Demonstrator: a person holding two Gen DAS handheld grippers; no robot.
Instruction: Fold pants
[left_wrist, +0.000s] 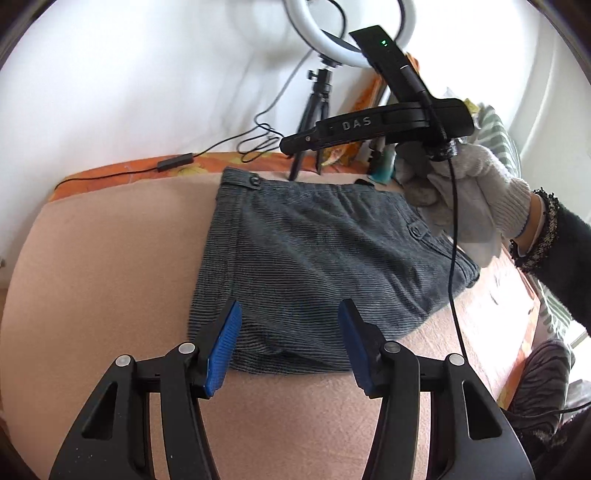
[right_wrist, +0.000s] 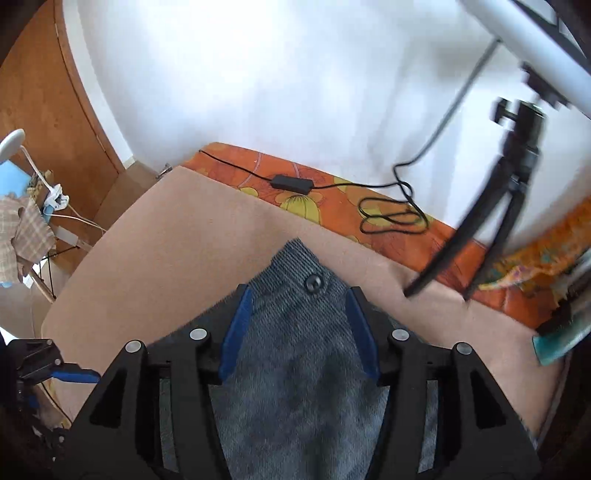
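Grey folded pants (left_wrist: 310, 266) on pink blanket (left_wrist: 110, 266)

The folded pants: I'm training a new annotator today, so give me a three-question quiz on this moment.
1. True or false: the left gripper is shut on the pants.
2. The pants lie on: A) bare floor B) the pink blanket C) a chair.
3. Fill in: behind the pants stands a ring light on a black ____.

Key: 1 false, it is open; 2 B; 3 tripod.
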